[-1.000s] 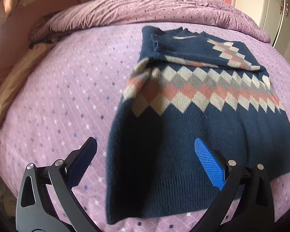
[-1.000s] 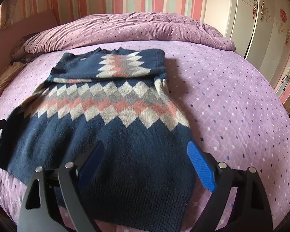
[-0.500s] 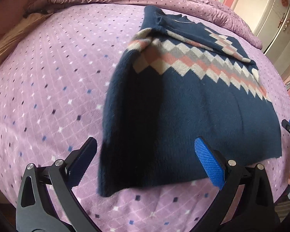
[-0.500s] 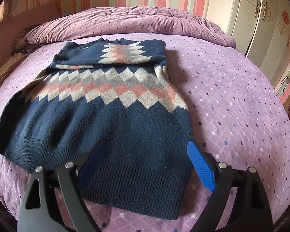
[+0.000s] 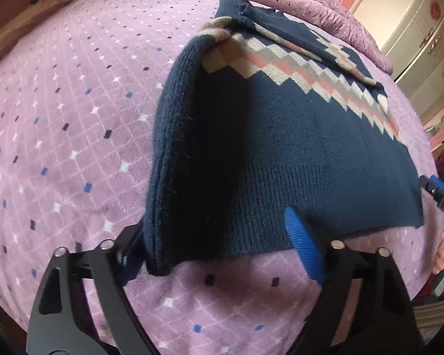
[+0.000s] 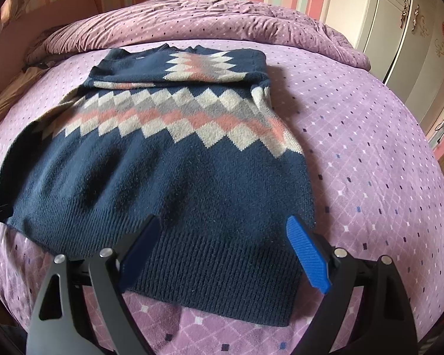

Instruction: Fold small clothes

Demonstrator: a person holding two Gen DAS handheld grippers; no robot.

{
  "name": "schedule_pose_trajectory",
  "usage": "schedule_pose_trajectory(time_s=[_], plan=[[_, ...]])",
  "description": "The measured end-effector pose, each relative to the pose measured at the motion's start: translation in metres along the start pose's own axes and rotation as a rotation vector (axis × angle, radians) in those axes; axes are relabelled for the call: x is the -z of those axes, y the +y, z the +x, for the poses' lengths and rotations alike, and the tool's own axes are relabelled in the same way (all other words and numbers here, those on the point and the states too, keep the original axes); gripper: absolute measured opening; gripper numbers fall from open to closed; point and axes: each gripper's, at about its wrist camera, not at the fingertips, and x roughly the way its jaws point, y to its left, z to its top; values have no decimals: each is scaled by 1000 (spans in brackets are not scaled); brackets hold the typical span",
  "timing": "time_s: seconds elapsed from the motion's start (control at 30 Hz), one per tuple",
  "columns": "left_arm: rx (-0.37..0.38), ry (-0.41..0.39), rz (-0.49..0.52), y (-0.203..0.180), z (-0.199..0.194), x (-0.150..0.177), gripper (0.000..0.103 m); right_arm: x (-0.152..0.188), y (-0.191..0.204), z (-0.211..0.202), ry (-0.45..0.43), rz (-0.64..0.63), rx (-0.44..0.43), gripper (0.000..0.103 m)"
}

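Since the earlier frame both grippers have advanced toward the hem of the navy sweater (image 6: 168,183), which fills more of each view. Left gripper (image 5: 219,251), bottom of frame: jaws spread, straddling the hem's folded left corner. Right gripper (image 6: 222,248), bottom of frame: jaws spread over the ribbed hem's right portion. The sweater lies mid-frame on the purple bedspread (image 6: 370,153), sleeves folded across its chest. Upper right: a cream wardrobe (image 6: 414,29).
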Motion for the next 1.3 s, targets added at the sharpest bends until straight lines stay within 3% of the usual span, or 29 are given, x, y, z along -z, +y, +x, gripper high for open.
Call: schedule_pose_trajectory(time_s=[0.07, 0.17, 0.23, 0.47, 0.8, 1.1, 1.2, 1.3], plan=[[1, -3, -17, 2, 0, 0, 76, -1, -1, 0, 0, 6, 1, 88], [-42, 19, -36, 6, 3, 0, 54, -1, -2, 1, 5, 17, 5, 88], [-83, 39, -35, 10, 5, 1, 34, -1, -4, 2, 11, 21, 9, 88], [-109, 85, -9, 8, 4, -8, 8, -1, -15, -6, 26, 36, 44, 88], [-119, 113, 9, 4, 0, -18, 8, 32, -57, -11, 120, 159, 93, 88], [-116, 124, 44, 3, 0, -18, 8, 50, -57, 11, 183, 278, -37, 86], [-112, 126, 42, 3, 0, -19, 8, 52, -56, 20, 226, 305, -72, 63], [-109, 129, 34, 4, 1, -19, 8, 54, -57, 27, 249, 325, -71, 58]])
